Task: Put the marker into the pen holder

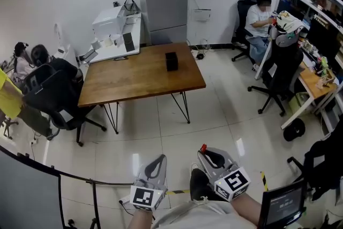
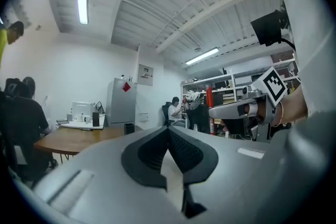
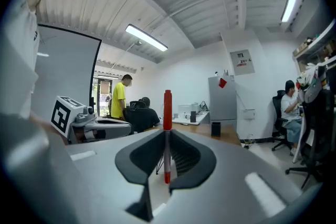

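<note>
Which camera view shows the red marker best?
The right gripper view: the marker stands upright, clamped in the right gripper, with its whole length visible. The head view shows only its red tip. The left gripper view shows a small red stick at that gripper, probably the marker.

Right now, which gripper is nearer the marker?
Right. The right gripper is shut on the marker, clamped between its jaws. The left gripper, shut and empty, sits beside it, apart from the marker.

In the head view the right claw (image 1: 209,156) hides the marker (image 1: 203,147) except its red tip. The pen holder (image 1: 171,60) on the worktop (image 1: 134,80) is so small there that its opening, probably on top, cannot be made out.
</note>
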Motion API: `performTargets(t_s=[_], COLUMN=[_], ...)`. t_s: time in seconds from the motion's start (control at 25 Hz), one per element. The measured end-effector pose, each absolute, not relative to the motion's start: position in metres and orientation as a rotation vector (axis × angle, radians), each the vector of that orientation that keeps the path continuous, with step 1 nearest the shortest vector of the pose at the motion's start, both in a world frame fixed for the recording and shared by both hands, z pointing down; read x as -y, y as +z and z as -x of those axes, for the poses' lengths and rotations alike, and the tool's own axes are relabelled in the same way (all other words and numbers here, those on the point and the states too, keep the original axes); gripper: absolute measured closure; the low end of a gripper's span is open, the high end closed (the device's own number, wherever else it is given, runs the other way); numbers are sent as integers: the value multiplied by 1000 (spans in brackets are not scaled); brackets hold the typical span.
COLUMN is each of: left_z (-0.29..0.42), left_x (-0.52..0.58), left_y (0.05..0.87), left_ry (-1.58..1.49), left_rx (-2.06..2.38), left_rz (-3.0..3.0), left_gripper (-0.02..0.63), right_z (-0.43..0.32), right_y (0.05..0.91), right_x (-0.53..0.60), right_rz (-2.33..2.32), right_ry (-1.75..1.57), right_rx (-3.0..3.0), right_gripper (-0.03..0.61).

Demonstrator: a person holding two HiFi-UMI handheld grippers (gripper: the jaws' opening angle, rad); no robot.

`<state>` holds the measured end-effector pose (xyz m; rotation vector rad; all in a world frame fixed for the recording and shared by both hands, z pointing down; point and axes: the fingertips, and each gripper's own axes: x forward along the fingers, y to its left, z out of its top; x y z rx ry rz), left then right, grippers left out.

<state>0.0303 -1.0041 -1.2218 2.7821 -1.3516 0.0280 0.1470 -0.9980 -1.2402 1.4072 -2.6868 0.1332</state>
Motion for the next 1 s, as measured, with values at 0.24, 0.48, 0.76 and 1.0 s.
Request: performTargets(t_s=[0.24,0.48,0.76,1.0], left_z=[-42,-60,-96,-104], left_x=[1073,1178,1298,1363], left_y=[-1225,-1233,-1254,-1246], left_ry=[49,35,13,43], left_rx=[1407,1497,1518,1511], left_rz=[-2761,-2709,-2741,-2711], left_gripper=[598,598,598,598], right_z=[-156,-176,-218,-239], right_y=[-1231,-1233,-1253,-1240], right_x=[1075,1186,1310,1378], right_rz=[-1342,-1255,-1243,-1284], right_ry=[145,159,91,165], right_rx=[2737,2784,2810,2782], right_gripper=[543,543,543,543])
